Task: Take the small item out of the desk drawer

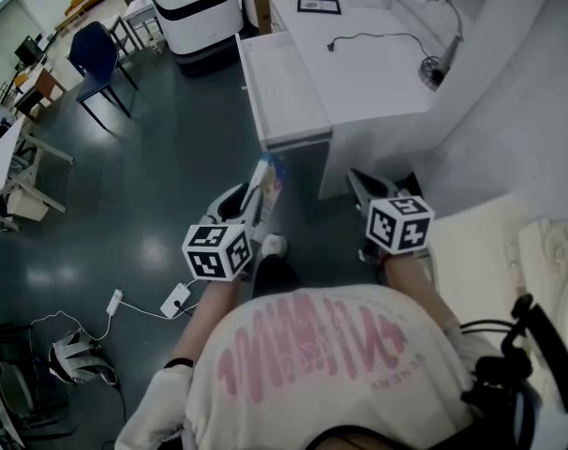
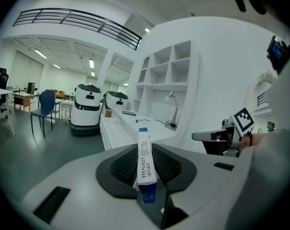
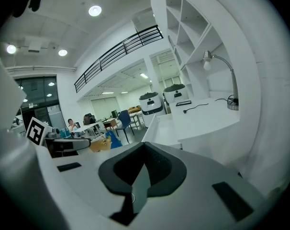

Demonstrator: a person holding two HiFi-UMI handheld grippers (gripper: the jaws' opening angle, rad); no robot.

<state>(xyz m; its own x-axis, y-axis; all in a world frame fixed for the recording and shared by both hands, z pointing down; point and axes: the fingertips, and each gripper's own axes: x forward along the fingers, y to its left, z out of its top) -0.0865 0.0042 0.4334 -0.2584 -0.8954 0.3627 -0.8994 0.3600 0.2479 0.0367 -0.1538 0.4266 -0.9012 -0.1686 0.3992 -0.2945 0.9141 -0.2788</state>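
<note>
The small item, a slim white and blue box (image 2: 146,166) printed HYNAUT, sits clamped between the jaws of the left claw (image 1: 250,202), which are closed partway onto its flat sides. The box runs lengthwise along them, its blue-capped end poking out beyond the tips. In the head view it hangs above the dark floor (image 1: 153,157), just near of the open white drawer (image 1: 252,97) and clear of it. The right claw (image 3: 141,174) is level with it on the right, jaws pressed together with nothing between them. Beyond the drawer lies the white tabletop (image 1: 378,78), carrying a black cable (image 1: 373,37) and a desk lamp (image 1: 440,26) at its right edge.
</note>
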